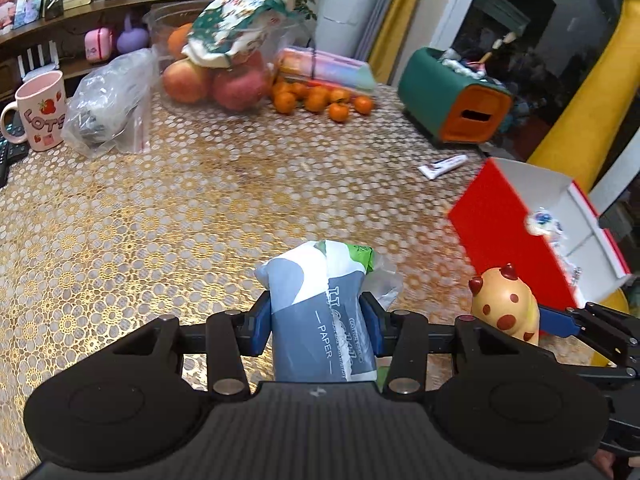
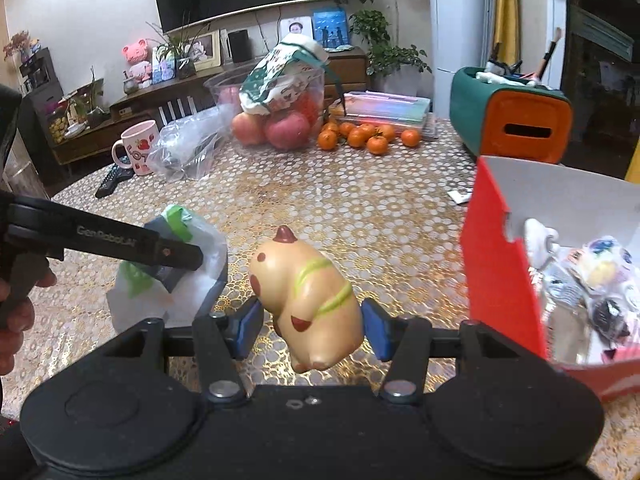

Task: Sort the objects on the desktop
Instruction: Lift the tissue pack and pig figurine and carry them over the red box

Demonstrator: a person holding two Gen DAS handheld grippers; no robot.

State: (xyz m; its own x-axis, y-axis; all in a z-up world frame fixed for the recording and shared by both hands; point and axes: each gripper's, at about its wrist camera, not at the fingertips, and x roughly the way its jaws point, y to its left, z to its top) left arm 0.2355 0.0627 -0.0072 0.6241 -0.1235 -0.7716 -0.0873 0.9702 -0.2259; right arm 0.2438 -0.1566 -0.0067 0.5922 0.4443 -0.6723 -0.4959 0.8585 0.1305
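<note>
Above a round table point(image 1: 200, 208) with a gold lace-pattern cover: two hand-held grippers, each carrying one item.

Left gripper point(image 1: 318, 326), narrowly parted, blue pads clamped on both sides of a grey-and-white tissue pack point(image 1: 320, 312) printed "PAPER", green corner at its far end, held clear of the tabletop. From the right wrist view, the same tissue pack point(image 2: 176, 268) seen low at the left, pinched under the black finger of the left gripper point(image 2: 176, 256), with a person's hand point(image 2: 16, 304) on the handle at the frame edge.

Right gripper point(image 2: 312, 328), moderately parted, blue pads pressed against the flanks of a cream toy figure point(image 2: 312, 300) with reddish spots, a green stripe and a small red horn, tilted and lifted off the table. From the left wrist view, the same toy figure point(image 1: 506, 304) just to the right of the tissue pack, with one blue finger of the right gripper point(image 1: 560, 322) beside it.

To the right of both, near the table edge: an open red box point(image 2: 504, 264) with white inner walls, already holding small packaged trinkets point(image 2: 592, 280).

Farther back: a pink strawberry mug point(image 1: 42, 114), a clear zip bag point(image 1: 112, 112), apples point(image 1: 212, 84) under a printed bag, loose tangerines point(image 1: 320, 100), a green-and-orange organiser point(image 1: 456, 96), a small tube point(image 1: 442, 166) lying flat, and a remote control point(image 2: 114, 180) at the far left edge.
</note>
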